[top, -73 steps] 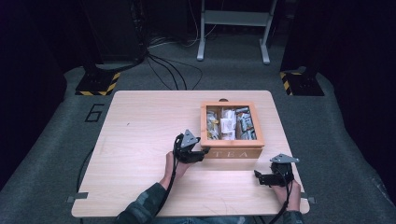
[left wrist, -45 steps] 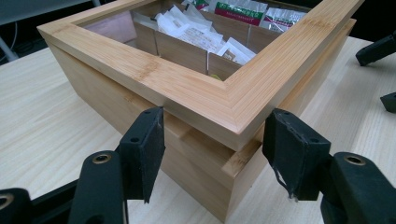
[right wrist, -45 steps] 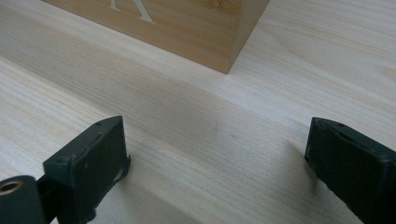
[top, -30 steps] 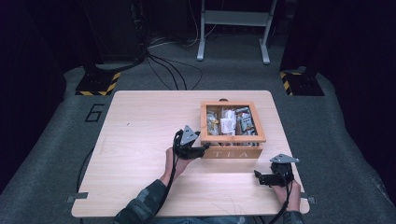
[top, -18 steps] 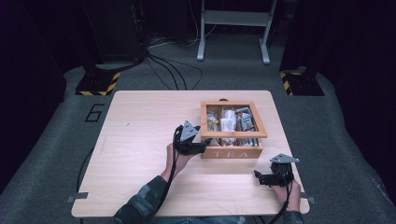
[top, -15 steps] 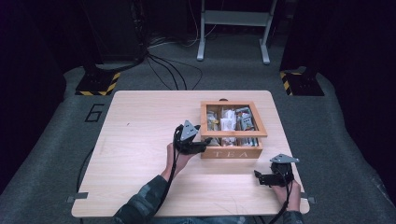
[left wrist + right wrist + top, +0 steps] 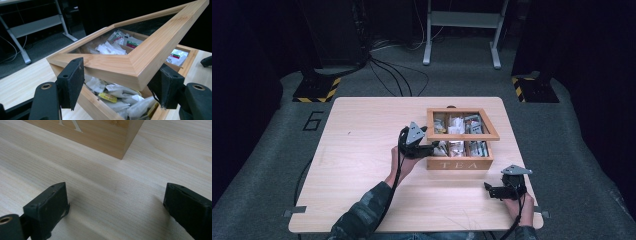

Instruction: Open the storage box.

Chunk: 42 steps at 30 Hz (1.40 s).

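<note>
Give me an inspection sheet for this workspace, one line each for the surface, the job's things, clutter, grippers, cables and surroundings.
Surface: light wooden table, bare around the box.
Job's things: wooden tea box marked TEA, with tea bags in its compartments; its glass-paned lid is raised at the near corner, open a little way.
Clutter: nothing seen.
Grippers: left gripper has the lid's corner between its jaws, which have just been opening; whether the pads press on it cannot be told. Right gripper is open, nothing between its jaws, low over the table near the box's corner.
Cables: black cables on the floor behind the table.
Surroundings: grey carpet, metal stand, dark backdrop.
</note>
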Motion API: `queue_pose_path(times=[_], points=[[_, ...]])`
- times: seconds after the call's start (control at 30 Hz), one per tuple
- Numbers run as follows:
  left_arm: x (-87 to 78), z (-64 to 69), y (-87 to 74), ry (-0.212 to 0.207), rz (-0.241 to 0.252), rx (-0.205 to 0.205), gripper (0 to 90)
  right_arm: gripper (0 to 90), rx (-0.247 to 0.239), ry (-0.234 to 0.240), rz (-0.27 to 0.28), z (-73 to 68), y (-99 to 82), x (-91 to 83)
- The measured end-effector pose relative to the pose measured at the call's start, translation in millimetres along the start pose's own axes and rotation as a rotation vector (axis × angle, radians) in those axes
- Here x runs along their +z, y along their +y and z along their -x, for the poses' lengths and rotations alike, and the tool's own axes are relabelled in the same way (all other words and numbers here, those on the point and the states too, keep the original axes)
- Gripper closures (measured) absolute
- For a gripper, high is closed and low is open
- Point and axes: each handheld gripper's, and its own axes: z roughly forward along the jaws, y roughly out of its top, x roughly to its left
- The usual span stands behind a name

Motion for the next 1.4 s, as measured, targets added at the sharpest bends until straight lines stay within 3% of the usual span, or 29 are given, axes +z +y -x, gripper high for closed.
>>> queue_pose_path(times=[0.57,1.4], points=[[4.3,-9.7,24.3,0.024,0.011,0.026,33.5,5.0,-0.001,0.001,0.0,0.1,0.1,-0.1],[8.9,-23.2,48.3,0.061,0.016,0.05,43.9,5.0,-0.001,0.001,0.0,0.1,0.1,-0.1]])
